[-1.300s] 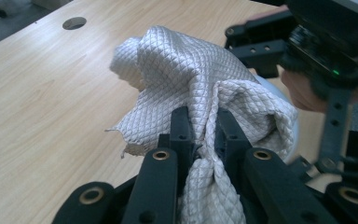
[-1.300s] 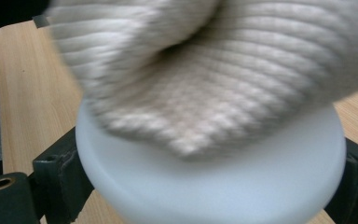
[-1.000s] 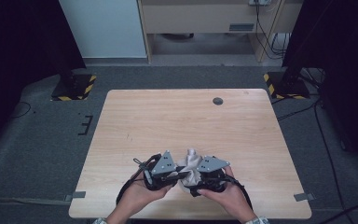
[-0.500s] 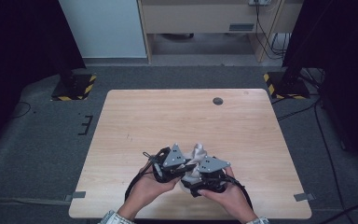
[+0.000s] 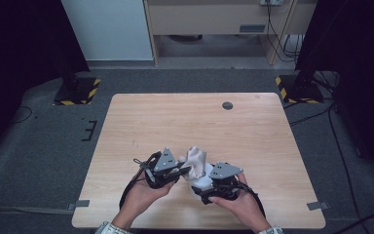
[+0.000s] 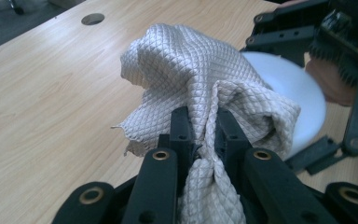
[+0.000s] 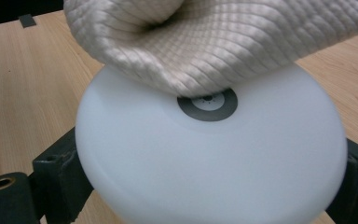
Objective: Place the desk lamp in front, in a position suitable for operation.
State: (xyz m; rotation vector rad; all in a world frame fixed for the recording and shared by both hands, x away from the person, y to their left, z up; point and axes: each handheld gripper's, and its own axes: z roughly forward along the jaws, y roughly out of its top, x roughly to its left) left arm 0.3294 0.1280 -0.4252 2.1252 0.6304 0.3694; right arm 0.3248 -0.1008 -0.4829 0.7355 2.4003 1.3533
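Left tool point(image 5: 182, 171): jaws clenched on a bunched fold of the cloth point(image 6: 200, 79), the quilted fabric pinched between them in the left gripper view. The cloth rises from that pinch and drapes rightward onto the disc point(image 7: 209, 158). The disc is a white domed piece with a small grey ring at its centre, held just above the near part of the counter point(image 5: 141, 122). Right tool point(image 5: 202, 195): grasping the disc, one jaw on each side of its rim in the right gripper view.

Progress, as a judgement: wiping of the disc is under way. The cloth covers the far part of the face; the near part is bare, so most of the surface looks left to do.

Against the frames before: the left tool has shifted right, closer to the disc. The right tool and disc sit where they were.
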